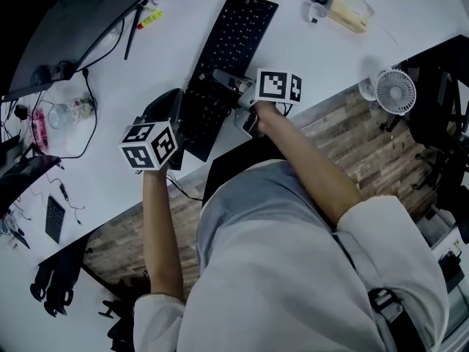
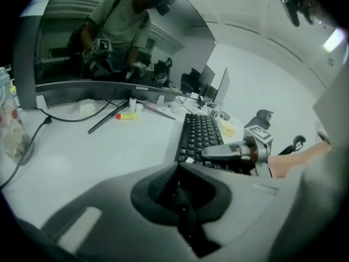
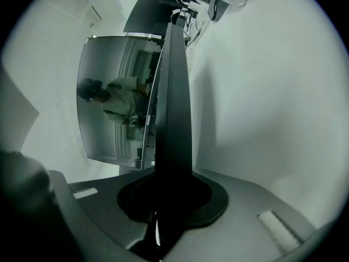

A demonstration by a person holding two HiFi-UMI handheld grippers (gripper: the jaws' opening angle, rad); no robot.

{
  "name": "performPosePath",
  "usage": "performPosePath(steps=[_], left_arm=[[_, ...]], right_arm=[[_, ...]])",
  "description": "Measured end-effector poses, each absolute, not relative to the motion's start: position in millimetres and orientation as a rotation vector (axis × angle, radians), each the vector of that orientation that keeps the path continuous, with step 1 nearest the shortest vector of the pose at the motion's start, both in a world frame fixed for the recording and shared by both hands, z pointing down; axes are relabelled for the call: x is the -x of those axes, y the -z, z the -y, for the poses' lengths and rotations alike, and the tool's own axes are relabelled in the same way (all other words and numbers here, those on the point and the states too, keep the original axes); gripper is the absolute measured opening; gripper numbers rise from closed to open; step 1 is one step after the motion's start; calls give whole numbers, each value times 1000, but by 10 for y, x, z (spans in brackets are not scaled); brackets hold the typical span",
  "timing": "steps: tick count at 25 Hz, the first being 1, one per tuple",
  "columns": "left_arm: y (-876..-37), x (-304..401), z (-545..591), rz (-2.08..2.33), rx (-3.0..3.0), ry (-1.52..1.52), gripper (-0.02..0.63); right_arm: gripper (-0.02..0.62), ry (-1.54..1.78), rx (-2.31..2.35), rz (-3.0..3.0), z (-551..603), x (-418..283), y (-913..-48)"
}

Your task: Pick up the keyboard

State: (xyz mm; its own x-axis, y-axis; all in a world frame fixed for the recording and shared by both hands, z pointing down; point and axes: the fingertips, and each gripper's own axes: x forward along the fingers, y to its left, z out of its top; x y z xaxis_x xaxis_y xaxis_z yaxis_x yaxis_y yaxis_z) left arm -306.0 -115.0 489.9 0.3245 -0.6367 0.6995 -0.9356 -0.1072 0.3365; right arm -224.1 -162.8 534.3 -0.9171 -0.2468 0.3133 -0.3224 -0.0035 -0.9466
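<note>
The person is reaching both bare forearms [image 1: 315,163] forward over the desk [image 1: 315,50] edge, the right one angling inward and the left running straight ahead. The right gripper [image 1: 222,79] is clamping the keyboard [image 1: 233,39] at its near end. In the right gripper view the black slab is sitting edge-on between the closed-down jaws and running away ahead of the claw. The left gripper [image 1: 174,97] is sitting just left of the keyboard's near end, its jaws pressed together with nothing between them. The keys are lying ahead and to the right of its tip, with the right gripper lying across them.

From the head view the marker cubes [image 1: 150,145] are covering the rear of both claws. The key face is not showing in the right gripper view. Whether the near end is touching the desk is hard to tell. The monitor [image 1: 66,20] beyond the left claw is being cut off by the frame.
</note>
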Motion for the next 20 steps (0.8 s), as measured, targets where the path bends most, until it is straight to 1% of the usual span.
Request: performPosePath(steps=[10,17,20], left_arm=[[-4726,3079,920,1424,-1831,-431,0],[-4566,2613,678,1425,-1842,-354,0],[-4547,2586,603,1448,-1869,-410,0]], right_arm=[[69,-1986,-613,2233,1545,2120,-5119],[69,-1935,-596,2290,1424,1579,-4877],[69,-1898,-596,2318,1407,1536,-4784]])
